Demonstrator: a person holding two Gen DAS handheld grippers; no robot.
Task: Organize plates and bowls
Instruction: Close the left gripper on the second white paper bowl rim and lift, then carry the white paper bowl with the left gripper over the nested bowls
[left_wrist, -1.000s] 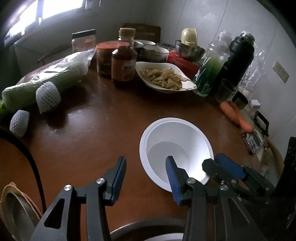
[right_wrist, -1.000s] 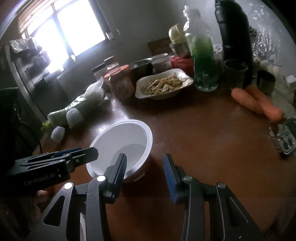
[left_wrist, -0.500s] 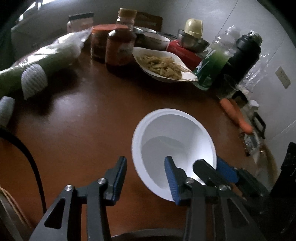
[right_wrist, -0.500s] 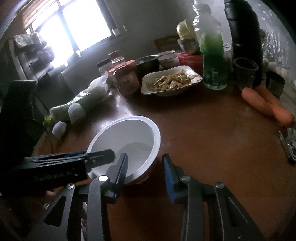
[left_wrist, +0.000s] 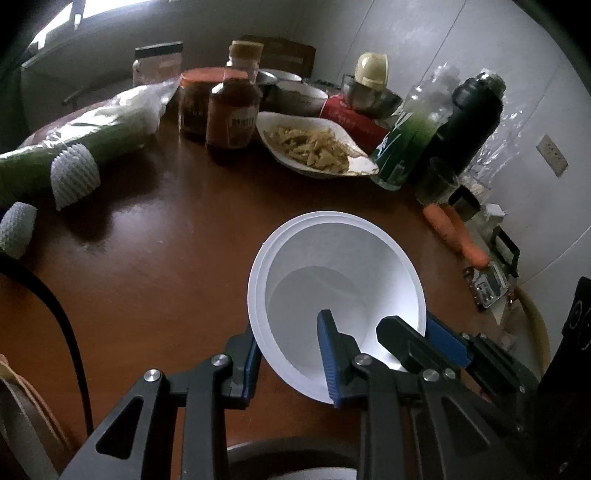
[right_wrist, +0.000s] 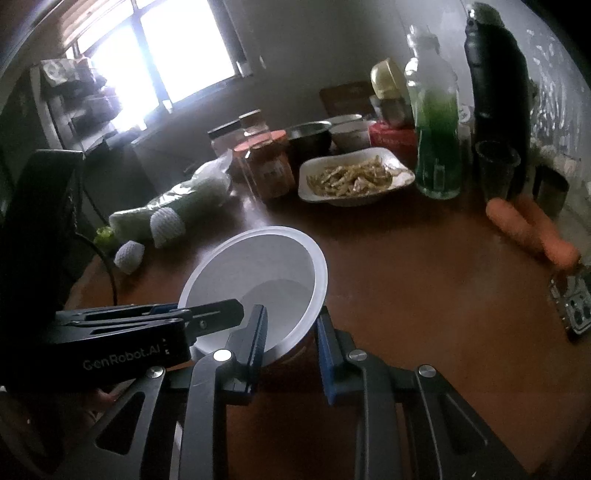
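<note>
both grippers straddle the white bowl (left_wrist: 334, 280) rim, jaws spread: left gripper (left_wrist: 291, 363) at its 7 o'clock, right gripper (right_wrist: 290, 341) at 5 (bowl tilted, on the brown table (left_wrist: 159, 258)).

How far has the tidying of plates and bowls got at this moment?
Nothing looks put away yet. In hand: the white bowl is straddled at its near rim by both the left gripper and the right gripper, jaws open around the wall, one finger inside, one outside. Whether it is lifted is unclear. Still left: the plate of food and the metal bowls at the back.
</note>
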